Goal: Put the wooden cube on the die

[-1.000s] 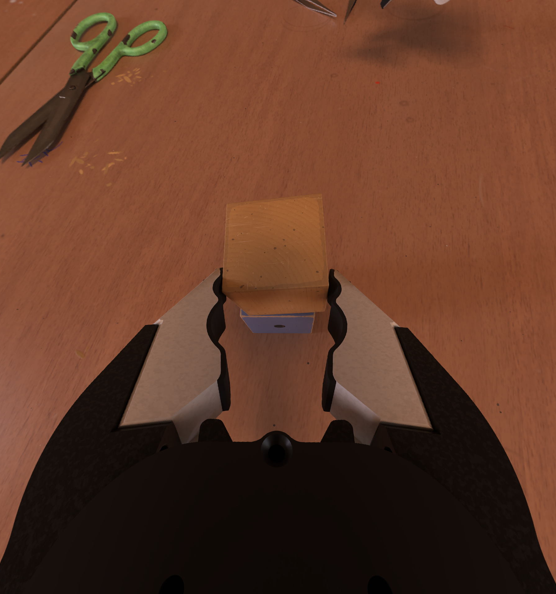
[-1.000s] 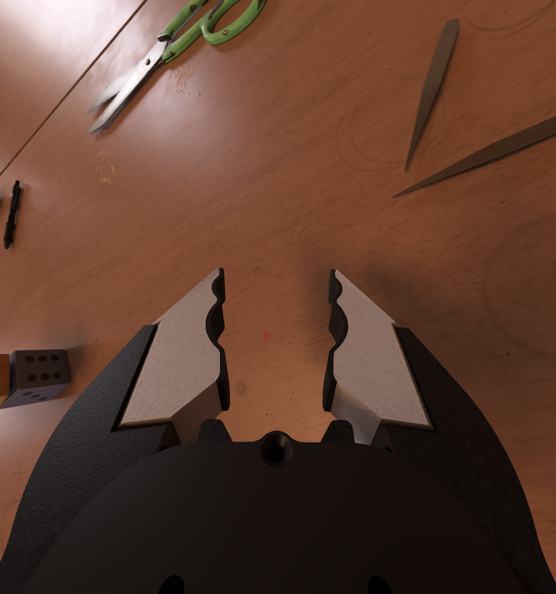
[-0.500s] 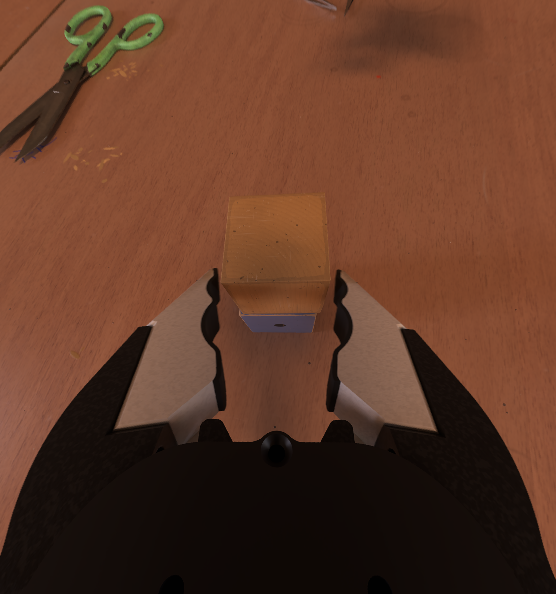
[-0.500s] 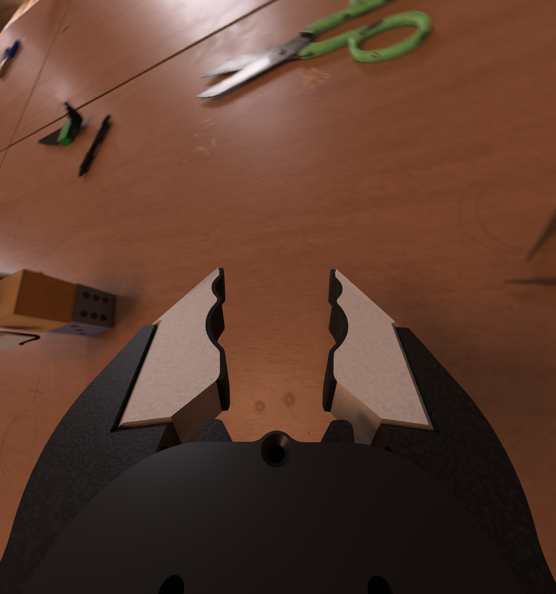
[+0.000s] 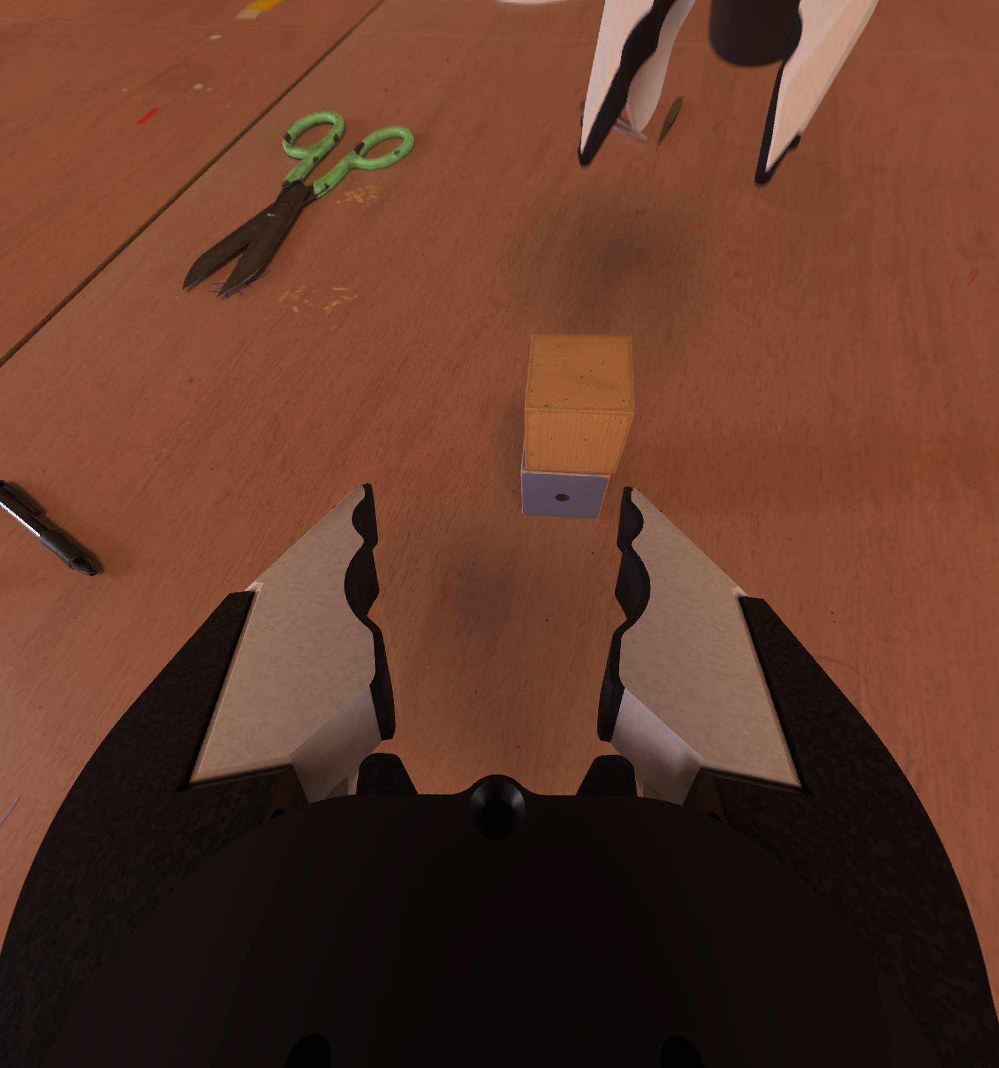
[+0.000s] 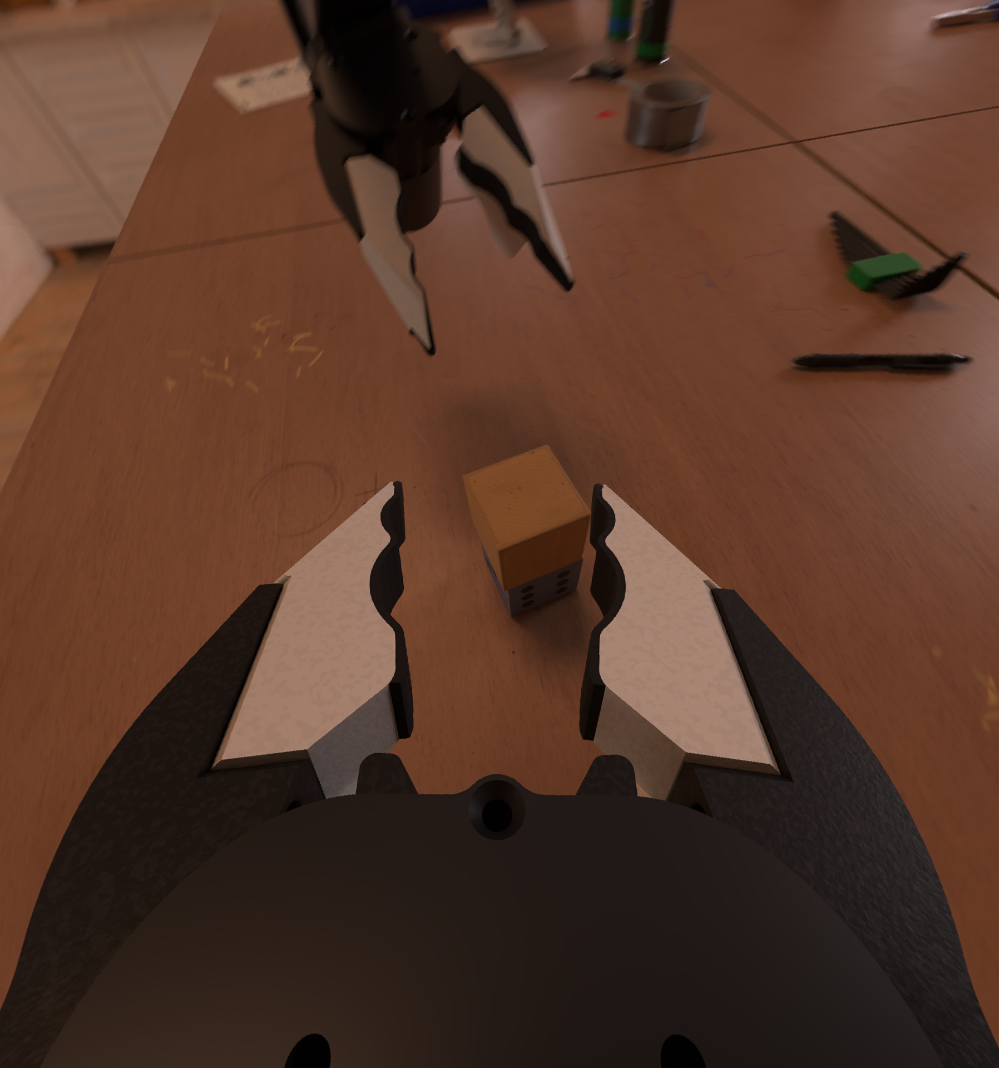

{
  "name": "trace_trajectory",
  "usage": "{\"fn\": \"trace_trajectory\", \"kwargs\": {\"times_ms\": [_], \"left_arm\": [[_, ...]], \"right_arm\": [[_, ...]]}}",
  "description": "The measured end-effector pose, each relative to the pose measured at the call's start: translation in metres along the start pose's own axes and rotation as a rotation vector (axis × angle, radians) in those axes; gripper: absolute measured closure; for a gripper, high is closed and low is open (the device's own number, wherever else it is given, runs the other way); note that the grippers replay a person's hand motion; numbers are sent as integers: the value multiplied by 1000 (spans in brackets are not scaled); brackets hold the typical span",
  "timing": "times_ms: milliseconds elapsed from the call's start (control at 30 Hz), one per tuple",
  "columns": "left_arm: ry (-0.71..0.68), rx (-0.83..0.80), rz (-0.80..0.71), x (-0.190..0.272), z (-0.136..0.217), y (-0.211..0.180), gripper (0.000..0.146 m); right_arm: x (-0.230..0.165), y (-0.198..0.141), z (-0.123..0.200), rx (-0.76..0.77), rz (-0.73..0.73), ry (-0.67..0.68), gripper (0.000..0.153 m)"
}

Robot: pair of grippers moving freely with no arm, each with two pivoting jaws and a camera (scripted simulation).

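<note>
Since a second ago our left gripper (image 5: 497,488) has released and backed off, jaws spread, empty; wooden cube (image 5: 578,404) sits ahead on the die (image 5: 563,496), our right gripper (image 6: 497,485) likewise agape.

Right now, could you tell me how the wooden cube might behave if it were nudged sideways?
The wooden cube probably slides or topples: it is wider than the die beneath and overhangs it. It looks rigid and flat-faced, so rolling is unlikely.

We record an orange-tan wooden cube (image 5: 578,404) on a pale grey, dark-pipped die (image 5: 563,494); green-handled scissors (image 5: 306,191) upper left; reddish-brown worktop (image 5: 832,462); black pen (image 5: 38,526).
</note>
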State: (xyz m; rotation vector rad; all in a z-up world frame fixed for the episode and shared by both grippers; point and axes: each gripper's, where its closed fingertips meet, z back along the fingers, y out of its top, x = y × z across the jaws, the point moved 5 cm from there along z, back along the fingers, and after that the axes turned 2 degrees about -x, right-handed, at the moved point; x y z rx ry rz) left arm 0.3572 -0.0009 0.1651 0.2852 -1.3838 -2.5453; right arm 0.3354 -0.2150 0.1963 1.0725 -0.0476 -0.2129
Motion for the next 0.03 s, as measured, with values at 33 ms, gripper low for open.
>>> {"fn": "trace_trajectory", "kwargs": {"times_ms": [33], "left_arm": [[-7,16,15,-2,4,0,62]], "right_arm": [[0,3,-5,-29,30,29,88]]}}
